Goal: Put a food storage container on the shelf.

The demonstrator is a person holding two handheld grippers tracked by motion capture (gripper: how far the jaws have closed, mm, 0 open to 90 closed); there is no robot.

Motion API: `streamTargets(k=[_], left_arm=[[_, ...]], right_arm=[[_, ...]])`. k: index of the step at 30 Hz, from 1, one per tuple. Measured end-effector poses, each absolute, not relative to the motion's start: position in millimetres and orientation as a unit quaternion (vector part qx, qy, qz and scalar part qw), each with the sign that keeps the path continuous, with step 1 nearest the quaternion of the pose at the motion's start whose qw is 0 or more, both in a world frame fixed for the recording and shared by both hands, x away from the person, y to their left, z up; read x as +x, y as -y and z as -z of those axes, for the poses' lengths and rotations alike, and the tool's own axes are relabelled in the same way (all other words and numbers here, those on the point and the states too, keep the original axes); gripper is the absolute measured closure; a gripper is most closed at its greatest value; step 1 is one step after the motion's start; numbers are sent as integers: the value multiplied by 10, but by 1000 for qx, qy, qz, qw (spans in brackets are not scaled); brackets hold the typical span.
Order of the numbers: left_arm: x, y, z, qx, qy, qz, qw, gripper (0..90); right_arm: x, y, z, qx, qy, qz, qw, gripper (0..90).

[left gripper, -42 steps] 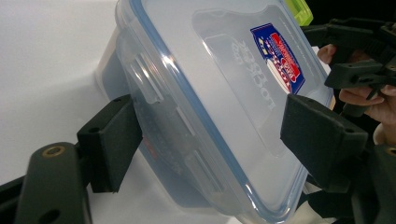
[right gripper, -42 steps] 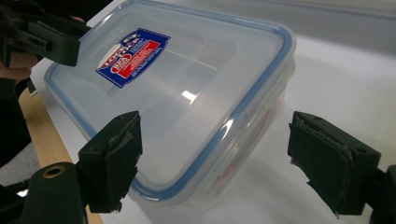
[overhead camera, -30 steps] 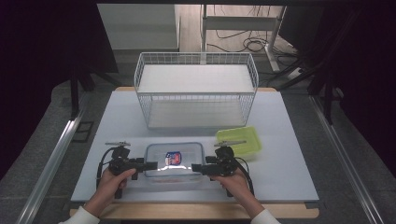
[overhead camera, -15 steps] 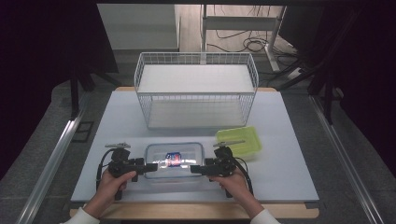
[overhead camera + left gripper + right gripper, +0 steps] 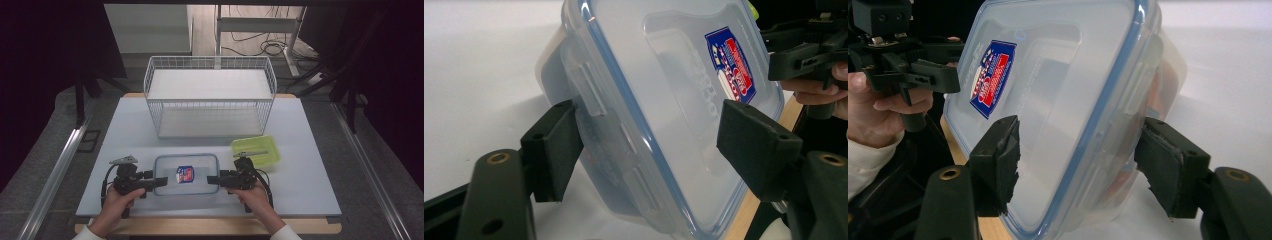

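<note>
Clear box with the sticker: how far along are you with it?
Done: the lid sits on the clear box, with the left gripper and right gripper at its ends. In hand: both pairs of fingers have just been closing, a box end between each, not clamped yet. Left: gripping, probably lifting.
</note>
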State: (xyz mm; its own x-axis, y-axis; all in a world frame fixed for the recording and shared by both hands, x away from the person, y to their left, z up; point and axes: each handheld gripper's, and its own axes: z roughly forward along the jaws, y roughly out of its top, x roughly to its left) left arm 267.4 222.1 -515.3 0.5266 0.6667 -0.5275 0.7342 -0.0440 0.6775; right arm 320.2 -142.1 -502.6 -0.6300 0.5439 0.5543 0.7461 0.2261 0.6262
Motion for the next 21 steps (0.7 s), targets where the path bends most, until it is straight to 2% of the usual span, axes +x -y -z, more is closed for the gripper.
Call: streamTargets(k=[21], left_arm=[[2616, -2271, 5137, 722, -472, 29, 505, 358]], right_arm=[[3233, 1522, 5013, -419, 758, 481, 134, 481]])
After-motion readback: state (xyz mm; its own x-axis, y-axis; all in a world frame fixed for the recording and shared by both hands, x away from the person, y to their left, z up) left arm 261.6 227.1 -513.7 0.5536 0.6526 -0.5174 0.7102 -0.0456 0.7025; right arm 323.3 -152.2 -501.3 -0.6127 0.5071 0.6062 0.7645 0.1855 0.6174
